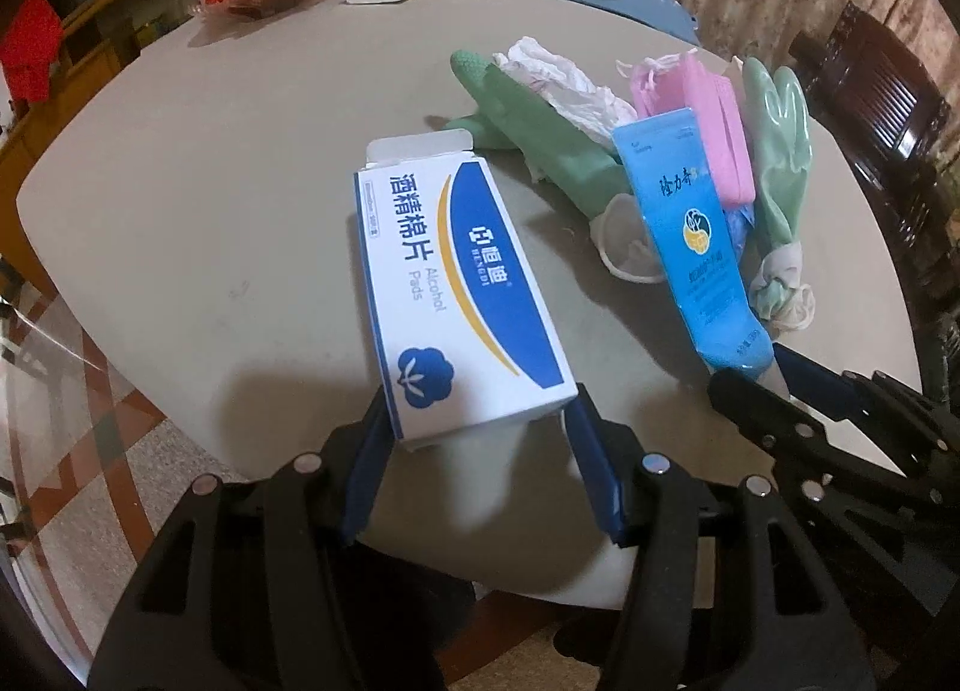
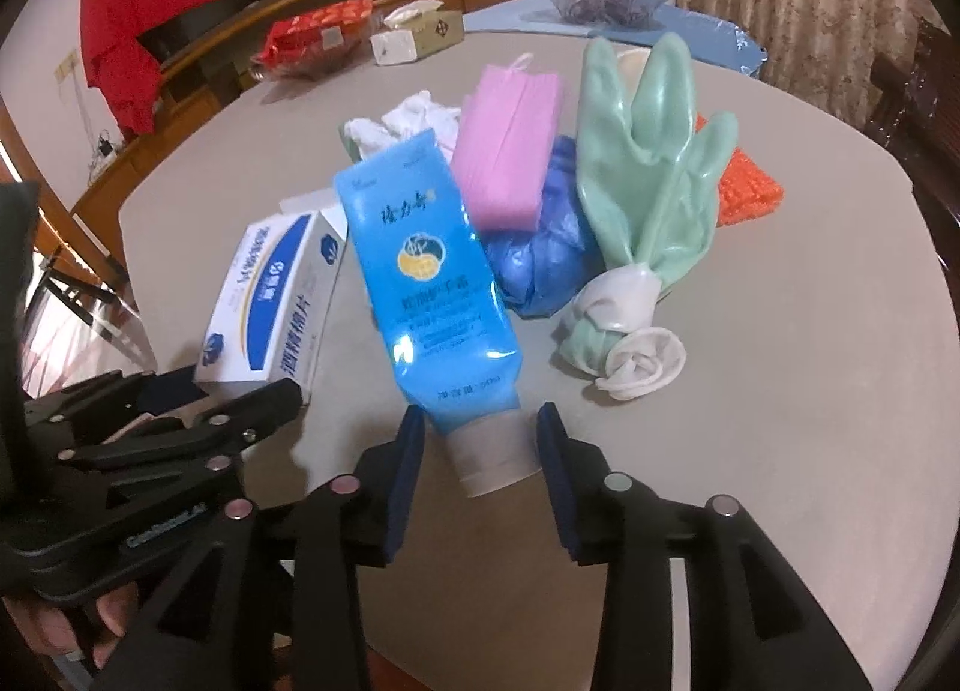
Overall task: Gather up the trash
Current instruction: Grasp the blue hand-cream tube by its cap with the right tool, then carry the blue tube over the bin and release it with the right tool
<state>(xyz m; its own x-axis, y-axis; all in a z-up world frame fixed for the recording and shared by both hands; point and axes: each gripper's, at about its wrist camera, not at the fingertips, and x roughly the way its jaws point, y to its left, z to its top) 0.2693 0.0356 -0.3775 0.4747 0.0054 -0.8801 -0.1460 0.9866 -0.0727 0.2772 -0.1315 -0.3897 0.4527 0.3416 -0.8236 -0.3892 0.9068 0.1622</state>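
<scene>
While the left tongs [image 1: 480, 421] tilt down over the tabletop [image 1: 210, 211], their blue pads pinch the white-and-blue alcohol pads box [image 1: 456, 283]. In the right wrist view, the right tongs [image 2: 480, 439] stand spread around the blue tube [image 2: 420, 271]'s grey cap, not pressing it.

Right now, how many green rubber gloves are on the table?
2. One glove lies left of the blue tube, under crumpled white paper. The other glove lies right of the pink sponge, its cuff knotted. More could hide under the pile.
</scene>
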